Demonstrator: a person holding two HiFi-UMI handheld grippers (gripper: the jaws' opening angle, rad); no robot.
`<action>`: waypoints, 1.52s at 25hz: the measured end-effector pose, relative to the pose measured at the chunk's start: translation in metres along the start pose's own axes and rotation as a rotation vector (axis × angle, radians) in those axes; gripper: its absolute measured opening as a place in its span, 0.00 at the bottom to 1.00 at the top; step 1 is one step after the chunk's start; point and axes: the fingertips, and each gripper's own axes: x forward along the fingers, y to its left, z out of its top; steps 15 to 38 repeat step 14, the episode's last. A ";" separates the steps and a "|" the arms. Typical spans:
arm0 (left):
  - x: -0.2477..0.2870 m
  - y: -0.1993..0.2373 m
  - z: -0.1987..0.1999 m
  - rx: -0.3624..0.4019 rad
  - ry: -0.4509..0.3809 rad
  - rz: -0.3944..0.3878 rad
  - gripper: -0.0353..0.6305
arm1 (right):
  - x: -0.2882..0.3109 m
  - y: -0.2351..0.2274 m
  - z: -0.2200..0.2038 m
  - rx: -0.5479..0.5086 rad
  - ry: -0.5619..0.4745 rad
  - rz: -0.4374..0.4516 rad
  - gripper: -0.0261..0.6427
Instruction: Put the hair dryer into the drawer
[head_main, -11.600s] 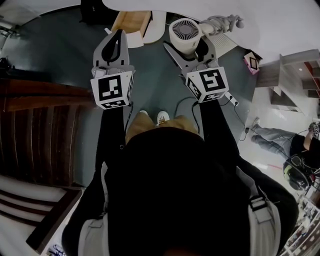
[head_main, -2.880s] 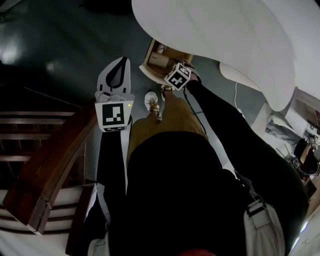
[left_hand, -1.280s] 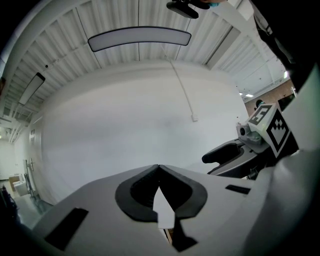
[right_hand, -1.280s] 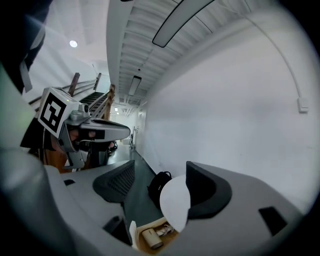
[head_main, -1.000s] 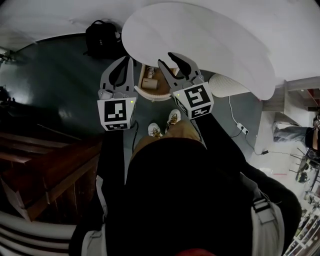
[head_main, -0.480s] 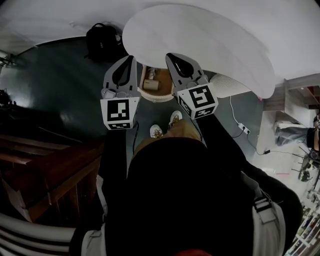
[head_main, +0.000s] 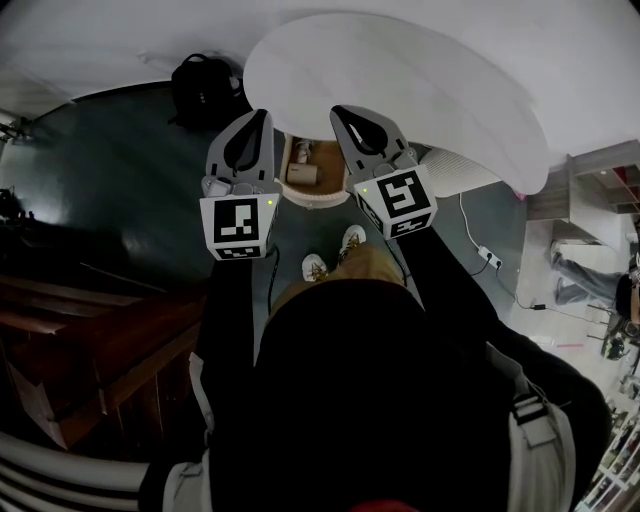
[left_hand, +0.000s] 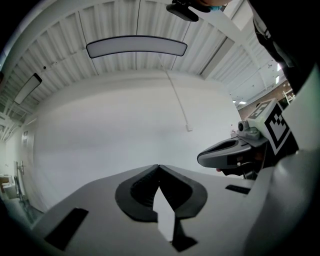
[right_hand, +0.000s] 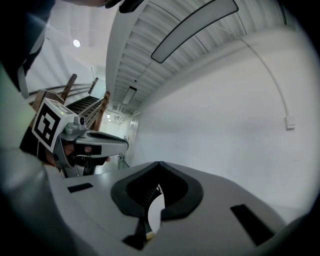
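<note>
In the head view a wooden drawer (head_main: 318, 199) stands pulled out under the edge of the white round table (head_main: 420, 80). A cream object (head_main: 301, 174) lies inside it; it looks like the hair dryer, but its shape is too small to be sure. My left gripper (head_main: 262, 114) and right gripper (head_main: 336, 110) hang level, side by side, above the drawer, one at each side of it. Both are shut with nothing between the fingers. The left gripper view shows shut jaws (left_hand: 159, 166) against a white wall, and the right gripper view shows the same (right_hand: 159, 163).
A black backpack (head_main: 205, 85) lies on the dark floor at the back left. A white ribbed appliance (head_main: 462, 168) stands under the table's right side, with a cable and power strip (head_main: 489, 264) nearby. Dark wooden stairs (head_main: 90, 330) fill the left. The person's shoes (head_main: 315, 267) stand before the drawer.
The right gripper's jaws, spread apart a second ago, have shut on nothing. Both grippers have barely shifted over the drawer.
</note>
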 end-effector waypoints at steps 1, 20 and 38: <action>0.000 0.000 0.001 0.001 -0.001 0.000 0.08 | 0.000 -0.001 0.001 -0.002 -0.002 -0.001 0.08; -0.002 0.004 -0.001 0.008 0.006 0.005 0.08 | 0.000 -0.002 0.004 -0.004 -0.009 -0.009 0.08; -0.002 0.004 -0.001 0.008 0.006 0.005 0.08 | 0.000 -0.002 0.004 -0.004 -0.009 -0.009 0.08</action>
